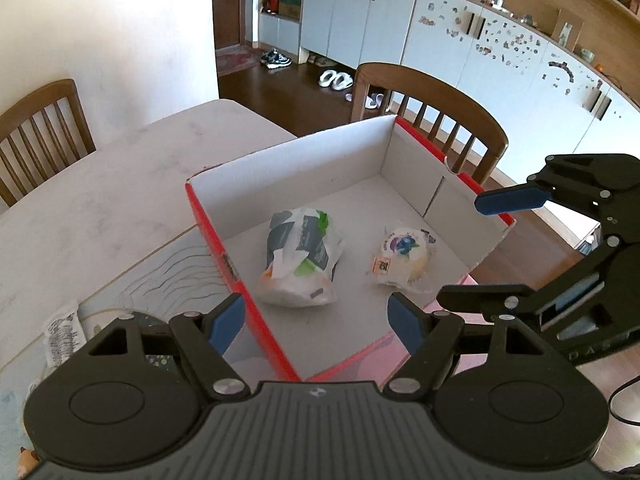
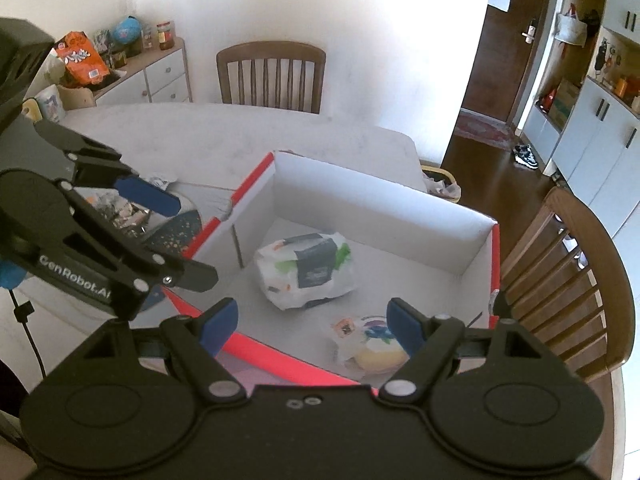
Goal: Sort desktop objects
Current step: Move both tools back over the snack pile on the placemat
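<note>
A white cardboard box with red outer sides (image 1: 212,232) (image 2: 380,216) stands on the table. Inside lie a large white packet with a dark label and green print (image 1: 300,258) (image 2: 308,270) and a small clear packet with a blueberry picture (image 1: 404,254) (image 2: 372,344). My left gripper (image 1: 316,320) (image 2: 195,240) hovers open over the box's near left corner, nothing between its blue pads. My right gripper (image 2: 311,322) (image 1: 460,248) hangs open and empty above the box's right side, over the small packet.
A white sachet (image 1: 64,330) lies on a patterned mat (image 1: 168,276) left of the box, with several crinkled wrappers (image 2: 120,212) nearby. Wooden chairs (image 1: 432,96) (image 2: 272,76) stand at the table's far sides. The pale tabletop (image 1: 120,176) stretches beyond the box.
</note>
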The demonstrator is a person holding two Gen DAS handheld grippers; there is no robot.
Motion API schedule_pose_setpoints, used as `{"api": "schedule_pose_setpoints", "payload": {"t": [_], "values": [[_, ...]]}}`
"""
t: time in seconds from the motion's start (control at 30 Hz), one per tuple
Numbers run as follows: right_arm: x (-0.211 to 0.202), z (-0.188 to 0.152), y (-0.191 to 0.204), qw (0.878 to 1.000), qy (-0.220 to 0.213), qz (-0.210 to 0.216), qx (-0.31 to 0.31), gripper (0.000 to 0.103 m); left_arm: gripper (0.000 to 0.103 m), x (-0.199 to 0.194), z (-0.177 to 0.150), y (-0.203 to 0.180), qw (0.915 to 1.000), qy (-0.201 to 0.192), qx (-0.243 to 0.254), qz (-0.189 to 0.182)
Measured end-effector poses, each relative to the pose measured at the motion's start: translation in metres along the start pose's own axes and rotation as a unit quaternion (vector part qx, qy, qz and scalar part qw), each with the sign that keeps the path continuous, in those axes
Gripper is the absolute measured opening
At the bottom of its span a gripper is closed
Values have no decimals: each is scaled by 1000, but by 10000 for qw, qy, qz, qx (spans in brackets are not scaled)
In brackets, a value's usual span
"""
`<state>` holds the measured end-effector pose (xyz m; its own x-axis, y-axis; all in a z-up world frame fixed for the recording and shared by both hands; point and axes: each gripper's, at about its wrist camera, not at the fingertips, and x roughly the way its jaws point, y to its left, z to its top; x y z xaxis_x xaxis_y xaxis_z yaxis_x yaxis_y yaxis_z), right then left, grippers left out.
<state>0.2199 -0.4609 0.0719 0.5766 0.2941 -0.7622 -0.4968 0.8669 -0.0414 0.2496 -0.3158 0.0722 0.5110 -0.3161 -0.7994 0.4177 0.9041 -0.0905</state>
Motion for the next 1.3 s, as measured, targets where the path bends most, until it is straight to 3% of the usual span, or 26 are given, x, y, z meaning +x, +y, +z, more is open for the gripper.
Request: {"api": "schedule_pose_setpoints", "payload": {"t": [0.43,0.73,1.2,1.3], "values": [[-9,2,47,9997,-97,-124,175,82,78,-40,-39,28,9997,-216,-13,-120],[-3,7,86,9997,-143,-41,179,82,78,-64,-76,65,9993,-337,-126,104],[19,24,145,9993,-324,152,48,90,93,-89,-124,127,9961,-468,-618,428],[25,26,154,9992,-341,208,37,93,101,-92,-132,138,9947,-509,-700,555]]}}
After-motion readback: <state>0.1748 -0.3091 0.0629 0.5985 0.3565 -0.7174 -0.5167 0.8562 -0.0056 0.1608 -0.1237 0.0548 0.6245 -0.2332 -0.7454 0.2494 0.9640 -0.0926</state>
